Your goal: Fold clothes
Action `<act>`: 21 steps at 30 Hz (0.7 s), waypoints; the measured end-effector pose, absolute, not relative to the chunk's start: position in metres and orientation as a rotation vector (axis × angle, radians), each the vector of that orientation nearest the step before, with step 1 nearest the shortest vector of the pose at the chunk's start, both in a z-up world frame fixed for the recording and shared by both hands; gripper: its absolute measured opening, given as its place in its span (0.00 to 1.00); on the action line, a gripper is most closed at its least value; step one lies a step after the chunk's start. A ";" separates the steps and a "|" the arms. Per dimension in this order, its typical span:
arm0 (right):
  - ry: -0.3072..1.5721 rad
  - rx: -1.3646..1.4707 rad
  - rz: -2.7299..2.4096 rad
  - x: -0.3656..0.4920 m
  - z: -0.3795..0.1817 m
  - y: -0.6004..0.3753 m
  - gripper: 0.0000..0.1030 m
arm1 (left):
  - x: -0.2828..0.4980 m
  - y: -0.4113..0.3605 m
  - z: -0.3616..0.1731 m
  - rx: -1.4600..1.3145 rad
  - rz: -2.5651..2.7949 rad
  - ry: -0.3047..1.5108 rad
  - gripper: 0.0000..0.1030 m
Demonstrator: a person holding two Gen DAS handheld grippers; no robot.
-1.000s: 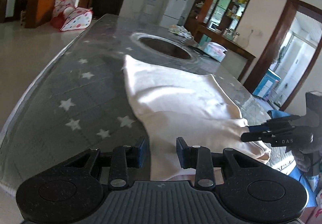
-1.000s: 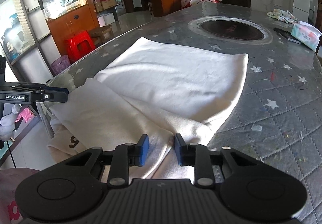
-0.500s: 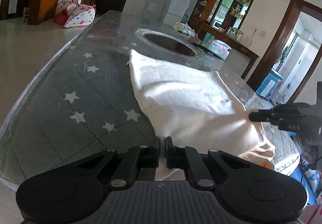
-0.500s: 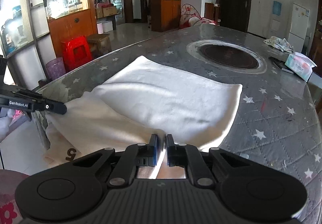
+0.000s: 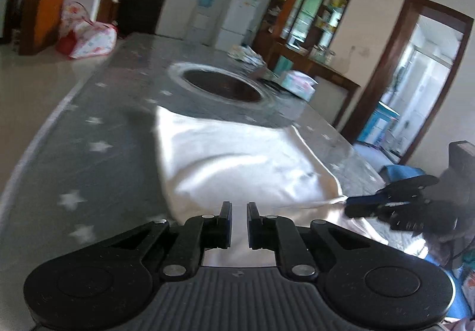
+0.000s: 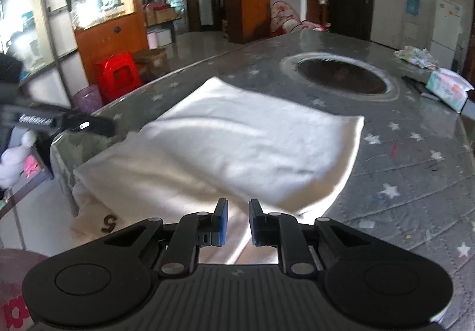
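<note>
Grey quilted star-print covers the table (image 6: 415, 182), which has a dark round inset (image 6: 341, 75) at its far end. Both the left gripper (image 5: 236, 221) and the right gripper (image 6: 236, 221) show a narrow gap between their pads, with cream cloth running between them; whether they truly pinch it I cannot tell. That cream garment (image 6: 237, 146) lies partly folded mid-table, near edge hanging over the rim (a printed "5" shows there). Judging by this, both corners should rise evenly, then carry forward level to keep the fold square.
</note>
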State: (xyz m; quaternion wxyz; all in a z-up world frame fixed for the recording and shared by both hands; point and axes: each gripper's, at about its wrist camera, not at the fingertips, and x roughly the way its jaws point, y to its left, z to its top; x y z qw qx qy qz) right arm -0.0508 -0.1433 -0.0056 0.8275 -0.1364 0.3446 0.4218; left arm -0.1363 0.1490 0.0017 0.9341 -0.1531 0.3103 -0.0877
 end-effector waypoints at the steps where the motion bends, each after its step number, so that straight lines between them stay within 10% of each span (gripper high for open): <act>1: 0.740 -0.295 0.904 -0.052 -0.008 -0.142 0.14 | -0.129 0.146 -0.001 -0.308 -0.188 0.646 0.11; 21: 0.754 -0.431 0.985 -0.083 -0.015 -0.139 0.15 | -0.150 0.115 -0.007 -0.133 -0.272 0.710 0.11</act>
